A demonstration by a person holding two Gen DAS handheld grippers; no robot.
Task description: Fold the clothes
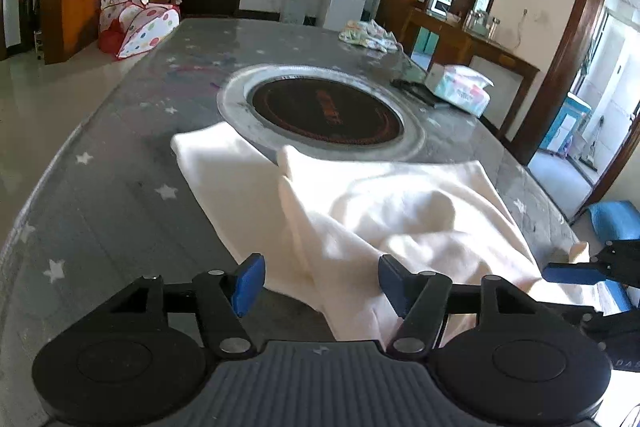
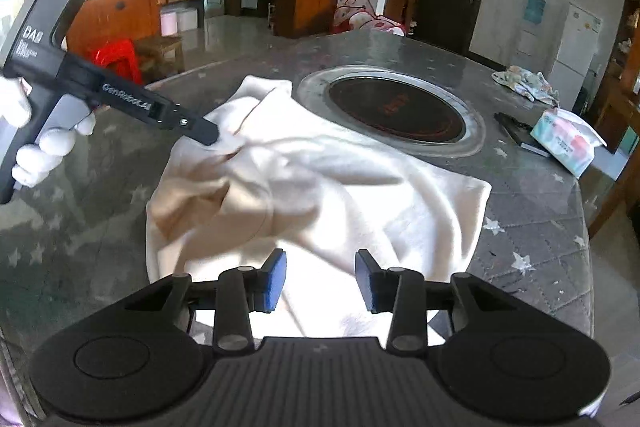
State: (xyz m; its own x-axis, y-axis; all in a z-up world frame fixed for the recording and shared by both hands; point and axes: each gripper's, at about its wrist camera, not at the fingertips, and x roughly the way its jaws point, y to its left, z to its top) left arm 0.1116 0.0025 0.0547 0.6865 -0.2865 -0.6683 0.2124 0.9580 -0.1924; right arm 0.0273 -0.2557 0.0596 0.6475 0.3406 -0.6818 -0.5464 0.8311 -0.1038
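Lying on table: cream-white soft knit garment (image 1: 400,211), rumpled, spread over the near part of the grey star-printed tablecloth (image 1: 120,155).
Garment, left wrist view: fills lower centre to lower right of frame; one flat panel runs to the left, a raised fold stands up at centre, loose bulges to the right; far edge overlaps the rim of the round inset cooker with dark glass centre (image 1: 326,111).
Garment, right wrist view: centre of frame; a curved seam line shows left of centre, shaded creases bunch at the left, a smoother lobe reaches right to a squared corner.
Light: strong sun patches, near edge washed out.
Left gripper (image 1: 316,281): black frame, blue pads; jaws well apart, nothing pinched; cloth lies beyond and under the gap.
Right gripper (image 2: 320,281): black frame, blue pads; jaws partly apart, nothing gripped; garment lies below them.
Left gripper, seen from right wrist view: upper left of frame, held by a white-gloved hand (image 2: 36,147); its tip sits over the garment's far left folds, contact cannot be told.
Table, far right: pastel tissue pack (image 1: 460,91); crumpled patterned cloth (image 1: 368,35) at far edge.
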